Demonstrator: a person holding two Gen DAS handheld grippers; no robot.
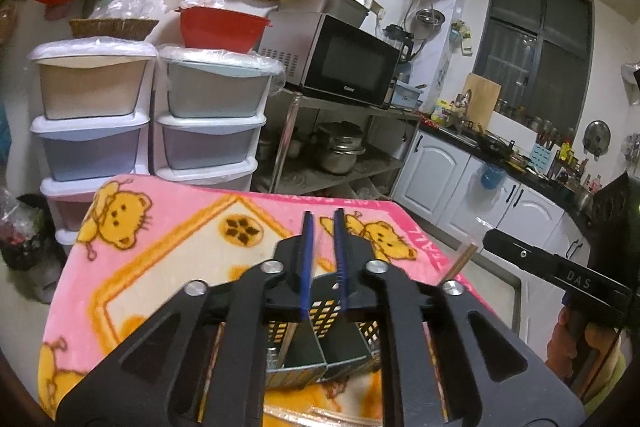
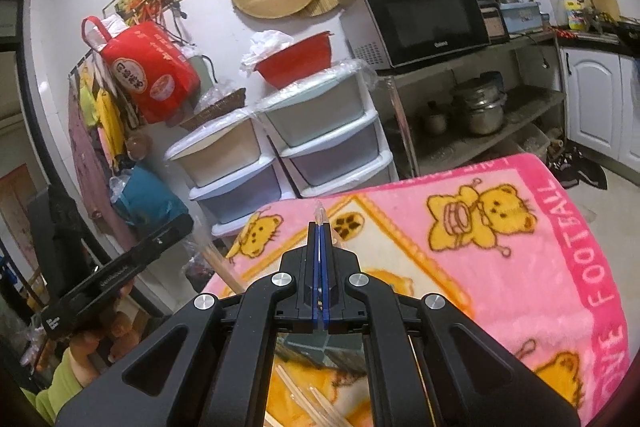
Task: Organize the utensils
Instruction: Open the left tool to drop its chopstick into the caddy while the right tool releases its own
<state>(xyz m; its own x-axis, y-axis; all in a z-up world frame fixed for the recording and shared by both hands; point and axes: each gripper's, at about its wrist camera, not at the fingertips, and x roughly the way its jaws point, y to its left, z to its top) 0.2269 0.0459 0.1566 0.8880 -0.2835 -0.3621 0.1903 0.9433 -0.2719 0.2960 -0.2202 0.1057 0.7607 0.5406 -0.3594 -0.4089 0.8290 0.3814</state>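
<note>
Left wrist view: left gripper (image 1: pixel 322 227), blue pads standing a narrow gap apart directly above the utensil caddy (image 1: pixel 320 311); whether a thin clear item sits in the gap cannot be told. The caddy is black with perforated walls and divided compartments, and it rests on a pink bear-print blanket (image 1: pixel 160 267). Right of the caddy is the right gripper (image 1: pixel 486 241), with a wooden stick (image 1: pixel 460 263) hanging at its tip. Beyond the caddy the blanket runs bare to its far edge; past that edge stand stacked plastic drawers (image 1: pixel 208 131), well apart. Right wrist view: right gripper (image 2: pixel 320 231), pads pressed together on a slim clear utensil (image 2: pixel 320 211) whose tip pokes out ahead. The caddy (image 2: pixel 320 347) shows just below the claw, with loose wooden chopsticks (image 2: pixel 304 399) on the blanket on its near side. Left of the caddy is the left gripper (image 2: pixel 186 223), with wooden sticks (image 2: pixel 222 267) beside its tip. Step judged: delivery into the caddy, both claws poised over it. Next move calls for aiming each piece into one compartment, clearing the dividers, then releasing. Room: open blanket beyond and right of the caddy; the two claws crowd each other over it, and the blanket's right edge falls away to the floor.
</note>
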